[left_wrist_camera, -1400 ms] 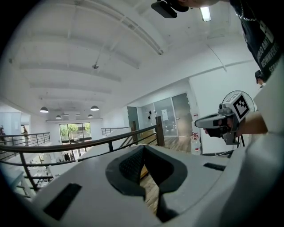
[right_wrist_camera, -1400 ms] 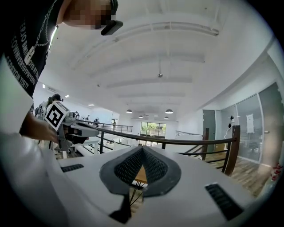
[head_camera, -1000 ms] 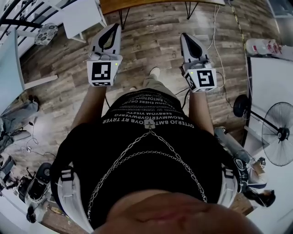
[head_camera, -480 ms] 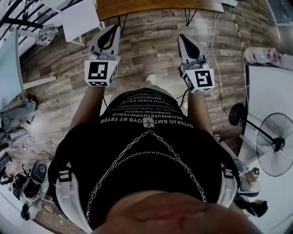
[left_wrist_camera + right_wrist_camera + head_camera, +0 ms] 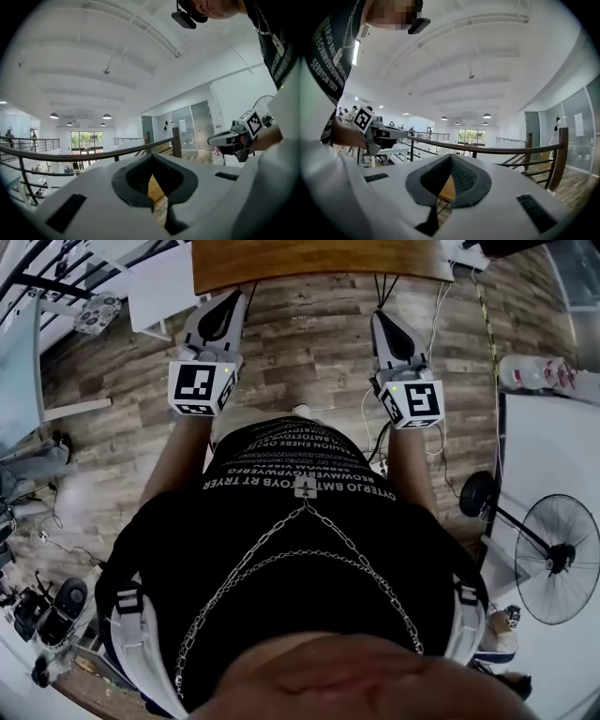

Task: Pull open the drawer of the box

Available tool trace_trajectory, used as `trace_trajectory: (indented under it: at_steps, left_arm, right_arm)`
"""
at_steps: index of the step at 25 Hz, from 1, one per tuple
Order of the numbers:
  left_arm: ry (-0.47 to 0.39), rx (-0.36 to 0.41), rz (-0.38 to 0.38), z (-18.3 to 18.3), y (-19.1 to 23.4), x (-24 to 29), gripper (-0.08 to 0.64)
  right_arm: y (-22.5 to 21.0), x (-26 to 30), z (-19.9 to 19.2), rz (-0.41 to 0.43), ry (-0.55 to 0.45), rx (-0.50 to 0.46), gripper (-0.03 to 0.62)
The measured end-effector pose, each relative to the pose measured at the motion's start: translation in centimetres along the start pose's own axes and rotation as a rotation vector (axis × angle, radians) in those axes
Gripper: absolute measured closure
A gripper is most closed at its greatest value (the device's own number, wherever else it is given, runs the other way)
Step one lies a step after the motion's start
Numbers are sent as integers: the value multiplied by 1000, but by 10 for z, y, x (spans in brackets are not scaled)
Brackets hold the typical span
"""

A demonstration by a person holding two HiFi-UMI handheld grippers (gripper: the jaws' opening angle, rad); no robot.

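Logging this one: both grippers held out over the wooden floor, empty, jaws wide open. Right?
Not the jaws: the left gripper and right gripper are both shut, as each gripper view shows. They are held out over the wooden floor, empty.

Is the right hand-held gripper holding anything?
No, in its own view the right hand-held gripper is shut, its jaws together with nothing between them.

Two grippers are counted: the left gripper (image 5: 232, 298) and the right gripper (image 5: 382, 317). Two marker cubes (image 5: 200, 387) are tallied, one per gripper. One wooden table (image 5: 309, 257) is spotted up top, and one standing fan (image 5: 560, 559) at right.
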State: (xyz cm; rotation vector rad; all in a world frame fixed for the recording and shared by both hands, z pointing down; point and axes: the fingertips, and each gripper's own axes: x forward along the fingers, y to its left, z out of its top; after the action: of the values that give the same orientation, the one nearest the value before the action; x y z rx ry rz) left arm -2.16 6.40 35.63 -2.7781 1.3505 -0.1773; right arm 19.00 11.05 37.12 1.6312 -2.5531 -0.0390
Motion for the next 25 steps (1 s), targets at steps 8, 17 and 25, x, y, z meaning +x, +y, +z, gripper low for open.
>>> trace_trajectory:
  at_steps: [8,17,25]
  left_arm:
    - [20,-11,27,-7,7,6,554]
    - [56,-1,31,-18,30,41,554]
    - [55,-1,-6,-17,51,85,554]
  right_arm:
    - [-9,4,-17,17,14,80,595]
    - [-27,35,-21,-6,11,98,595]
    - [-35,75,-15,-2,38,66,595]
